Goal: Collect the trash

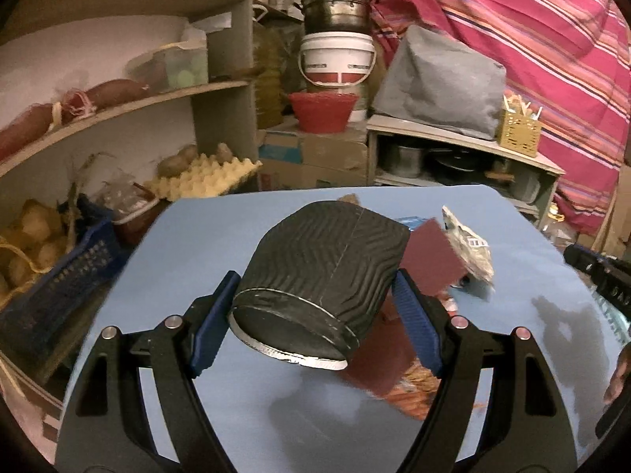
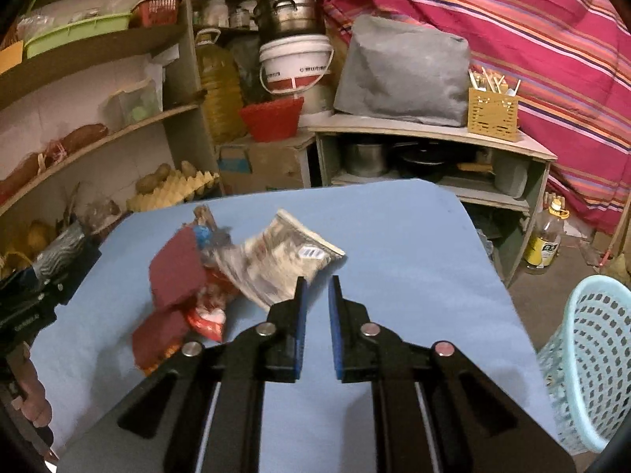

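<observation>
Left gripper fingers clench a ribbed black paper cup, tilted; right gripper fingers nearly closed, empty, crinkled foil wrapper just ahead.

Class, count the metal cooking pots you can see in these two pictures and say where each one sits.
3. A lidded steel pot stands on the white plastic bucket; a steel pot and a dark lidded pan sit inside the low wooden cabinet. More may be hidden.

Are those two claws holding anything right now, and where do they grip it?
The left claw holds a black ribbed paper cup, pinched across its sides near the base. The right claw holds nothing.
</observation>
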The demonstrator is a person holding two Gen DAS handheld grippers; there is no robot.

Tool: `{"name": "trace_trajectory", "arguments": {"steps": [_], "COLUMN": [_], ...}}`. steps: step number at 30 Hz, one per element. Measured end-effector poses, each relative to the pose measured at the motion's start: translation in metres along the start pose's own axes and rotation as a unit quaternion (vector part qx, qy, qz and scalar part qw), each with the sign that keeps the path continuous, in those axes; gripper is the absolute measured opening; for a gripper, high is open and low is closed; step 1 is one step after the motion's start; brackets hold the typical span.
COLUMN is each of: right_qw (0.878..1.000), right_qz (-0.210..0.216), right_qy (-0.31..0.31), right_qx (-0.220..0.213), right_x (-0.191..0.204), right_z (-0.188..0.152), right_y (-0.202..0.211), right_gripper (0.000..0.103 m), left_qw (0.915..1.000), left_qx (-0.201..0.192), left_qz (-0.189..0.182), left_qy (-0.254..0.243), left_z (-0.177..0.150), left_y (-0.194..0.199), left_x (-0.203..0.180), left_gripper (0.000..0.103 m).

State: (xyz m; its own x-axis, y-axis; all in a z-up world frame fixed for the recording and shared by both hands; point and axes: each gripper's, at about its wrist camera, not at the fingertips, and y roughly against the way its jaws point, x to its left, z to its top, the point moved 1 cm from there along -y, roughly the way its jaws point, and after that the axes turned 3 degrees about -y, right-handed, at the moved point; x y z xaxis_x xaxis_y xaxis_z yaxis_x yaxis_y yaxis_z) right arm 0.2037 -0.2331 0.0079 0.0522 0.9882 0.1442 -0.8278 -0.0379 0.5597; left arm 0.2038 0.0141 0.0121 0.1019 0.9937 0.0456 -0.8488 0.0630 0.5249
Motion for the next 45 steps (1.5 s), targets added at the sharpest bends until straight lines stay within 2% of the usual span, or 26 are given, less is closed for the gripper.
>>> {"name": "trace_trajectory", "arguments": {"steps": [2, 4, 5, 6, 13, 18, 25, 29, 31, 32, 33, 36, 39, 45], "right_qw": [1.0, 0.999, 0.999, 0.999, 0.998, 0.997, 0.994, 0.991, 0.991, 0.991, 0.991, 0.992, 0.994, 0.997], "right_qz": [-0.001, 0.006, 0.007, 0.007, -0.023, -0.034, -0.036, -0.045, -0.038, -0.034, -0.03, -0.009, -0.007, -0.014], "right_qy": [-0.001, -0.01, -0.013, -0.015, 0.039, 0.051, 0.083, 0.093, 0.091, 0.088, 0.083, 0.054, 0.037, 0.013], "right_qx": [0.014, 0.037, 0.041, 0.04, 0.045, 0.043, 0.065, 0.079, 0.088, 0.092, 0.099, 0.114, 0.104, 0.076], "right_x": [-0.005, -0.008, -0.008, -0.006, 0.023, 0.036, 0.059, 0.061, 0.059, 0.057, 0.055, 0.041, 0.026, -0.006], "right_z": [-0.001, -0.004, -0.006, -0.008, -0.016, -0.01, -0.002, 0.001, 0.003, 0.003, 0.003, 0.003, 0.004, 0.008], "right_y": [-0.008, -0.021, -0.025, -0.028, -0.049, -0.061, -0.089, -0.105, -0.109, -0.11, -0.111, -0.114, -0.108, -0.082], "right_gripper": [0.013, 0.028, 0.057, 0.075, 0.076, 0.076, 0.076, 0.076, 0.065, 0.048, 0.035, 0.015, 0.006, 0.004], "left_qw": [1.0, 1.0, 0.9999, 0.9999, 0.9985, 0.999, 0.9976, 0.9976, 0.9972, 0.9968, 0.9964, 0.9949, 0.9935, 0.9907], "left_qx": [0.002, 0.005, 0.007, 0.009, 0.014, 0.017, 0.065, 0.066, 0.072, 0.076, 0.081, 0.099, 0.113, 0.132], "left_qz": [0.002, 0.005, 0.008, 0.011, 0.052, 0.041, 0.005, 0.006, -0.002, -0.006, -0.01, -0.013, -0.007, -0.022], "left_qy": [-0.001, 0.0, 0.002, 0.002, -0.006, 0.009, 0.026, 0.019, 0.022, 0.023, 0.023, 0.014, -0.001, 0.023], "left_z": [-0.002, -0.004, -0.005, -0.005, -0.004, 0.003, 0.0, -0.004, -0.008, -0.01, -0.012, -0.02, -0.028, -0.034], "left_y": [0.0, -0.002, -0.003, -0.004, -0.013, -0.024, -0.052, -0.051, -0.05, -0.051, -0.052, -0.056, -0.06, -0.068], "left_x": [-0.004, -0.004, -0.003, -0.001, 0.026, 0.043, 0.05, 0.049, 0.049, 0.05, 0.049, 0.044, 0.037, 0.039], "left_gripper": [0.076, 0.076, 0.076, 0.076, 0.076, 0.076, 0.078, 0.09, 0.092, 0.092, 0.092, 0.092, 0.093, 0.094]}}
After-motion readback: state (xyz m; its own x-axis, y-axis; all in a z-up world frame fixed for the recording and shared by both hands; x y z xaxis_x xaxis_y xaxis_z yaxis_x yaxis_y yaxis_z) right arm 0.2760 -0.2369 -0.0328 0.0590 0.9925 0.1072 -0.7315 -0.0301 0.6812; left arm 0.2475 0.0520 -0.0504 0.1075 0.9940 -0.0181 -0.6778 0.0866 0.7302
